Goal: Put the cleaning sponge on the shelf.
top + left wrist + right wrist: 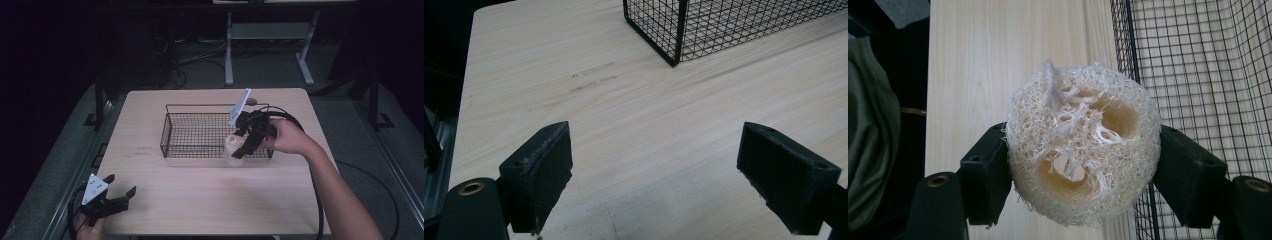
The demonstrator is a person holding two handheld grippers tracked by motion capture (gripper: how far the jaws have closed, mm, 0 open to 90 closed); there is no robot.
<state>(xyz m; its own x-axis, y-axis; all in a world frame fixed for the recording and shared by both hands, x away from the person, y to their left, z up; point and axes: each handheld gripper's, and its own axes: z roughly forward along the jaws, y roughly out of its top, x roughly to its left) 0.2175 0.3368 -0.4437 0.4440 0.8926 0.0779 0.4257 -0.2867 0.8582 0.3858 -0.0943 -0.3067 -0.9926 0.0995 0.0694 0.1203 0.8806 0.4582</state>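
Nearest, at the desk's (210,200) front left corner, the left hand-held gripper (121,188) rests in the person's hand with its jaws spread wide and nothing between them, only bare wood in the gap. Farther in, on the right side, the right hand-held gripper (239,145) pinches a pale loofah sponge (1083,145) from both sides (fibrous, with hollow channels) just at the near right corner of the black wire basket (190,131). Beyond the desk stands a white table frame (270,35).

Right gripper (1083,165) has its jaws squeezing a loofah chunk (1083,150), wire basket (1208,75) just behind on the right.
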